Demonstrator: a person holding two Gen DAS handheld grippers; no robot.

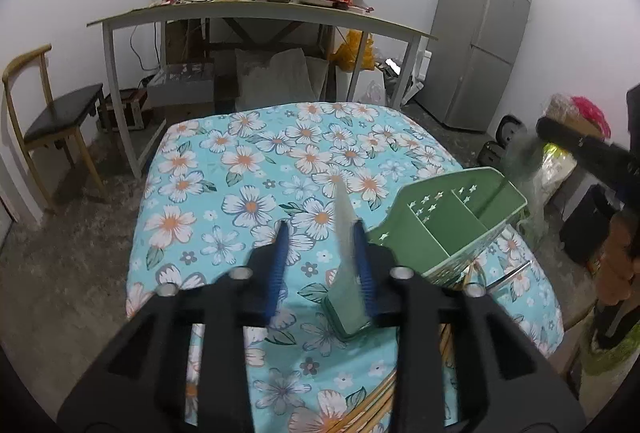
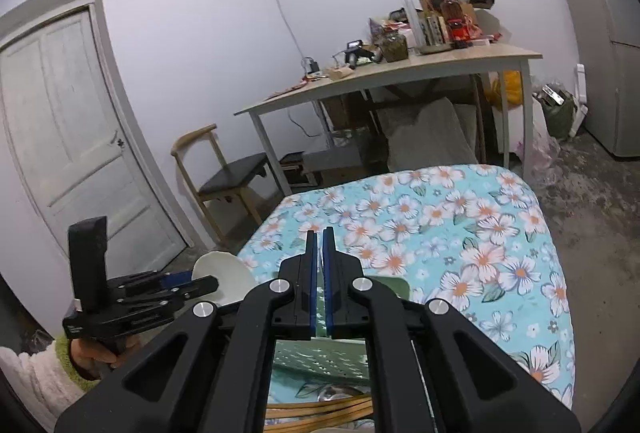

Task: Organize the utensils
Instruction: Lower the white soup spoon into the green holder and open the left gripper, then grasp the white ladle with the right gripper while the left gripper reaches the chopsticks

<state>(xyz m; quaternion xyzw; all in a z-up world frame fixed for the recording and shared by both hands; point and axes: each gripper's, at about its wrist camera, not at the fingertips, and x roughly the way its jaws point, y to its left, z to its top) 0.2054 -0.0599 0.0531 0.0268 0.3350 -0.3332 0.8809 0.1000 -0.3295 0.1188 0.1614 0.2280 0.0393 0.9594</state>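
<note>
My left gripper [image 1: 320,229] is open above the floral tablecloth [image 1: 248,173]. A pale spatula-like utensil [image 1: 347,253] with a green handle rests against its right finger; the view is blurred there. In the right wrist view the left gripper [image 2: 188,283] shows beside a white round blade [image 2: 224,273]. The green utensil holder [image 1: 452,229] with dividers is tilted up off the table. My right gripper [image 2: 319,233] is shut on the holder's rim [image 2: 320,307]. Wooden chopsticks [image 2: 320,409] lie on the table under the holder.
A metal utensil handle [image 1: 512,275] pokes out by the holder. A cluttered desk [image 1: 256,11], a chair [image 1: 56,117] and a fridge [image 1: 484,37] stand beyond the table. A person's face [image 1: 620,265] is at the right edge.
</note>
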